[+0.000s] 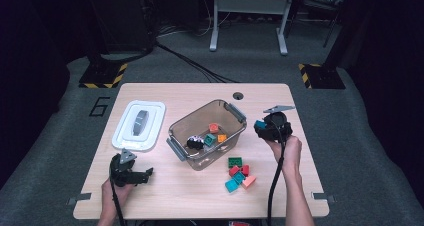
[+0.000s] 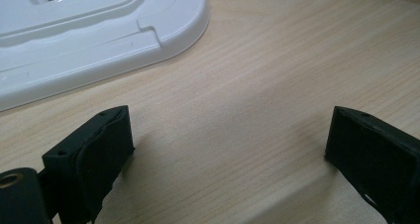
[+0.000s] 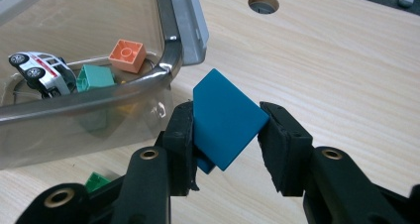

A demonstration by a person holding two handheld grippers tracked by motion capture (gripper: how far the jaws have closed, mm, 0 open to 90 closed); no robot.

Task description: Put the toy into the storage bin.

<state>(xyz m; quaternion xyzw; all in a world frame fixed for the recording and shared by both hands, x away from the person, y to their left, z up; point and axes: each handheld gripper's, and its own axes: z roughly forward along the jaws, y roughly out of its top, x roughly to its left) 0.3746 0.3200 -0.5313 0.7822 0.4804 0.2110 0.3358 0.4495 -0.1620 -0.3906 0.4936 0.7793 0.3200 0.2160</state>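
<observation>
Four small things already lie inside the clear plastic bin with grey handles [image 1: 176,127]: a toy car [image 3: 40,71], an orange brick [image 3: 127,55], a green brick [image 3: 95,78] and, in the high view, a further yellow-orange piece [image 1: 222,137]. A fifth, the blue plastic brick [image 3: 226,117], is on its way, pinched between the jaws of the right tongs [image 3: 225,135]. It sits tilted in the grip, one corner pointing up, held above the light wooden bench [image 1: 200,191] just beside the bin's right-hand end and not yet over the rim.

Five or so loose bricks [image 1: 238,174], green, red, teal and pink, wait in a cluster on the bench in front of the bin, so by my reckoning the sorting is roughly half done. The bin's white lid [image 1: 138,124] lies flat to its left; whether closing it belongs to the job, I cannot say.

The left tongs [image 1: 145,175] rest low near the front left of the bench with jaws spread wide and nothing between them, the lid's rounded corner just ahead in the left gripper view. Next, I judge, the blue brick has to be carried over the bin's wall and let go.
</observation>
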